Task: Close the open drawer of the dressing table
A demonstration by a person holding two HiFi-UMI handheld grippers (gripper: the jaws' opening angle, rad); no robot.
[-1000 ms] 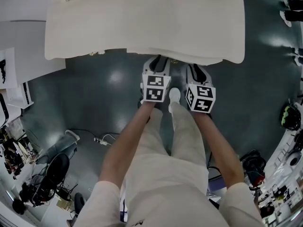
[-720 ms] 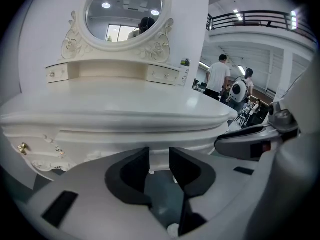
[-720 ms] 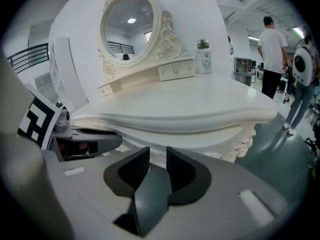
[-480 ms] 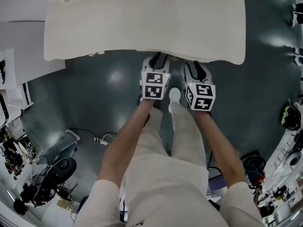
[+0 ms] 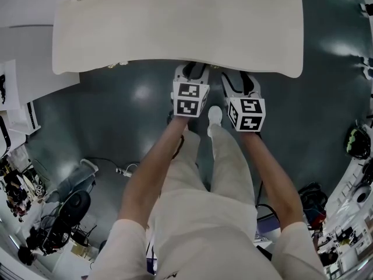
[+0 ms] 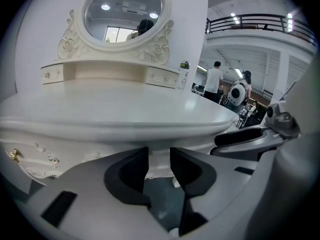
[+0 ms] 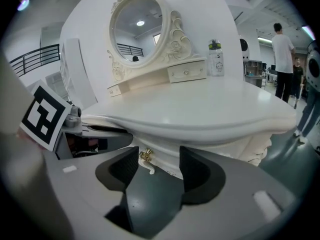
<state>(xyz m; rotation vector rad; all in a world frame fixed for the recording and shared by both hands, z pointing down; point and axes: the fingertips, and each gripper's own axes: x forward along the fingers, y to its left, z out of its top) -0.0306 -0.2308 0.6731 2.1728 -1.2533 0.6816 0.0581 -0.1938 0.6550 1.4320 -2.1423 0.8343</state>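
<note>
Hovering at the front edge of the dressing table's cream counter [image 5: 175, 34], both claws point in under its rim. The left claw [image 6: 159, 158] is released, its jaws having just eased wider. Only the pale table front shows through the narrow gap, and nothing is pinched. The right claw [image 7: 159, 160] has just been opening too and stands released. The small brass knob [image 7: 145, 155] of the drawer [image 7: 169, 151] sits between its jaws, near one pad but ungripped. That drawer front lies back beneath the overhanging rim. An oval mirror [image 7: 137, 26] and a clear bottle [image 7: 215, 59] stand farther back on the counter.
</note>
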